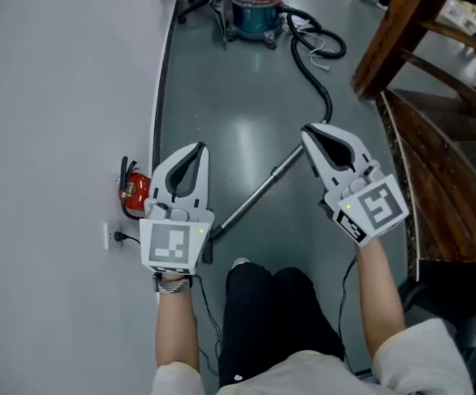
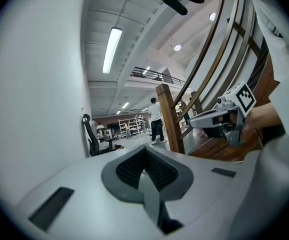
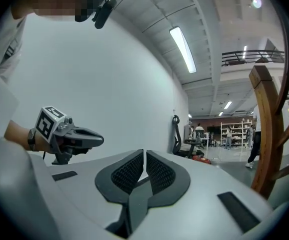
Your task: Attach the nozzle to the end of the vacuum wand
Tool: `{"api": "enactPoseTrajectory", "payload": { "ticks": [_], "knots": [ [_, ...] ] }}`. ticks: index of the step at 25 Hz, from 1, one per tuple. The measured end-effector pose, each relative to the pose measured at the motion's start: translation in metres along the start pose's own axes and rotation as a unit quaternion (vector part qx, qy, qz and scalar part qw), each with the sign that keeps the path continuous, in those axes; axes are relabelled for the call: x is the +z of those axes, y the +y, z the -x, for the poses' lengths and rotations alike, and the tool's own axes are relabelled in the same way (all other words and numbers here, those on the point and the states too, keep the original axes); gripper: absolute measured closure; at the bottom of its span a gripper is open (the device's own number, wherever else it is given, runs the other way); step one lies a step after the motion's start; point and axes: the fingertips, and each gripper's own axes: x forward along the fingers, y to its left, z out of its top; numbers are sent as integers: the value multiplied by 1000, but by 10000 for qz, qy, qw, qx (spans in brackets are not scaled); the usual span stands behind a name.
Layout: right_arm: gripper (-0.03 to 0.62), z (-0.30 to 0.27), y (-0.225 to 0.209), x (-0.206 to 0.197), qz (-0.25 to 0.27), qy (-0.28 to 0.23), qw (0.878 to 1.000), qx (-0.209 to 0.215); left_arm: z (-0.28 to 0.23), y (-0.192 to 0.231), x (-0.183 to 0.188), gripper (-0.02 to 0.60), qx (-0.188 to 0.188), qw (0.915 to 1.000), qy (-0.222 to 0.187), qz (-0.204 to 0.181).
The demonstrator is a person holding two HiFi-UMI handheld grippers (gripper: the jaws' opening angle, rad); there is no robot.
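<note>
Head view: the left tool [image 1: 197, 148] and the right tool [image 1: 307, 130] both hang in the air in front of the person, clenched and holding nothing. The wand [image 1: 259, 194] lies on the floor [image 1: 246, 105] between and below them, and its far end joins the hose [image 1: 319, 85] that runs back to the vacuum canister [image 1: 253, 11]. A dark piece [image 1: 207, 249] at the wand's near end, half covered by the left tool, may be the nozzle; I cannot tell whether it is already fitted. As I judge it, no grasp is in hand, so the next move calls for bringing both tools down to the wand's near end, one to steady the tube and one to seat the nozzle.

Left gripper view: the left tool [image 2: 145, 150] points level across the room with its pads pressed together on nothing. The right tool [image 2: 193, 120] floats beside it at about the same height, in front of the wooden stair rail [image 2: 168, 119].

Right gripper view: the right tool [image 3: 144, 155] also points level, pads together and empty. The left tool [image 3: 99, 140] shows against the pale wall [image 3: 134, 84].
</note>
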Motion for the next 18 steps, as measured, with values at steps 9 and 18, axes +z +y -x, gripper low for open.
{"api": "enactPoseTrajectory", "payload": {
  "ticks": [9, 18],
  "knots": [
    [554, 45, -1, 201, 57, 30, 9997, -241, 44, 17, 195, 580, -74, 10000, -44, -29],
    [554, 109, 11, 338, 146, 134, 9995, -257, 97, -3, 326, 580, -14, 9999, 47, 110]
  ]
}}
